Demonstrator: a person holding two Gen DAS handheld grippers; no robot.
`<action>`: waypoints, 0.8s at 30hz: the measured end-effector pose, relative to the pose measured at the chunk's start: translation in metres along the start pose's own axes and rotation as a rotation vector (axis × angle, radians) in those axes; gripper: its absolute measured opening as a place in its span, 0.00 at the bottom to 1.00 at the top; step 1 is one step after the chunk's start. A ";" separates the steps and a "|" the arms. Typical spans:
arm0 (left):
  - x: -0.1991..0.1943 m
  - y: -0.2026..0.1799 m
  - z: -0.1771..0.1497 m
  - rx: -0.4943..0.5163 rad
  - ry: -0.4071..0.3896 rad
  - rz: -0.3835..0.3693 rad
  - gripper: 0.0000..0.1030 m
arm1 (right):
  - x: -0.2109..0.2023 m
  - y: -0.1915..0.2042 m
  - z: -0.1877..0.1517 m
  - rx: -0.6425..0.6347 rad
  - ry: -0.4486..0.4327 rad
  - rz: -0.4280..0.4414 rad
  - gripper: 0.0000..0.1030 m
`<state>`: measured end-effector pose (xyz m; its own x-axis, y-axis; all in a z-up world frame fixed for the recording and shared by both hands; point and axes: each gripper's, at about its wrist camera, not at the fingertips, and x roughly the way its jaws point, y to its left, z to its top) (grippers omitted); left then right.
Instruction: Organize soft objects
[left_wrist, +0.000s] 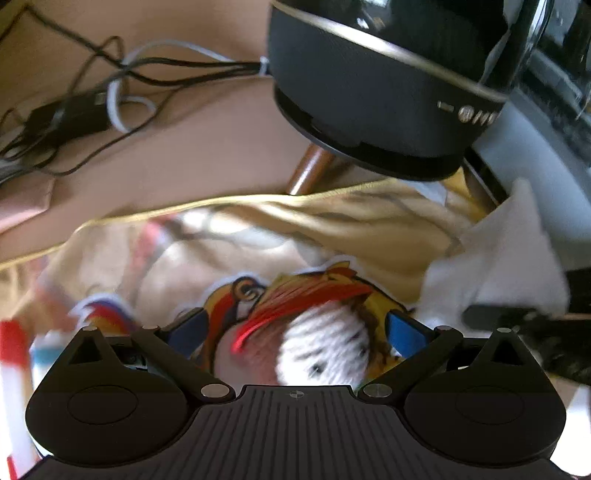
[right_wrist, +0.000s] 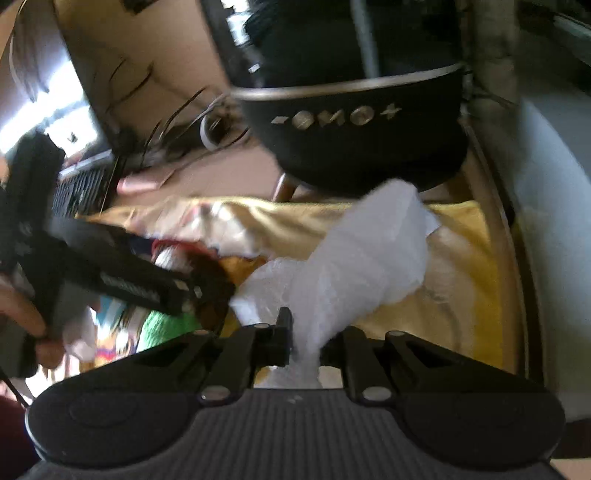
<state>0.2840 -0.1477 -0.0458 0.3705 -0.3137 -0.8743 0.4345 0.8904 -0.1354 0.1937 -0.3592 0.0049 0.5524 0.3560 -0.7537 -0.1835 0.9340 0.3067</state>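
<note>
A knitted doll (left_wrist: 325, 347) with a white face and red hair sits between the blue pads of my left gripper (left_wrist: 299, 328), which looks shut on it. The doll hangs over a beige cloth (left_wrist: 332, 221) printed with a toucan. In the right wrist view, the left gripper (right_wrist: 207, 291) reaches in from the left with the doll (right_wrist: 173, 258) at its tip. My right gripper (right_wrist: 308, 339) is shut on a crumpled white cloth (right_wrist: 369, 254) that trails up over the yellow fabric (right_wrist: 469, 266). The white cloth (left_wrist: 506, 251) also shows at the right edge of the left wrist view. Both views are blurred.
A black round speaker (left_wrist: 376, 96) stands just behind the fabric pile, with a brown wooden leg (left_wrist: 310, 170) beneath it. Tangled cables and a black adapter (left_wrist: 70, 114) lie on the tan surface to the left. A keyboard (right_wrist: 81, 188) and a person's hand (right_wrist: 22, 314) are at left.
</note>
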 end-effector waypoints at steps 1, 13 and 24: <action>0.002 -0.002 -0.001 0.018 -0.007 -0.007 1.00 | 0.001 -0.001 0.002 0.008 -0.012 0.001 0.10; -0.040 -0.012 -0.051 0.190 -0.088 -0.115 0.94 | 0.015 0.055 0.042 -0.019 -0.064 0.375 0.12; -0.043 -0.005 -0.058 -0.019 -0.036 -0.001 0.97 | 0.032 0.022 0.021 0.017 0.057 0.169 0.13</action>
<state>0.2183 -0.1199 -0.0348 0.3991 -0.3262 -0.8569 0.4192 0.8961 -0.1458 0.2243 -0.3279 -0.0004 0.4680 0.5095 -0.7221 -0.2560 0.8602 0.4410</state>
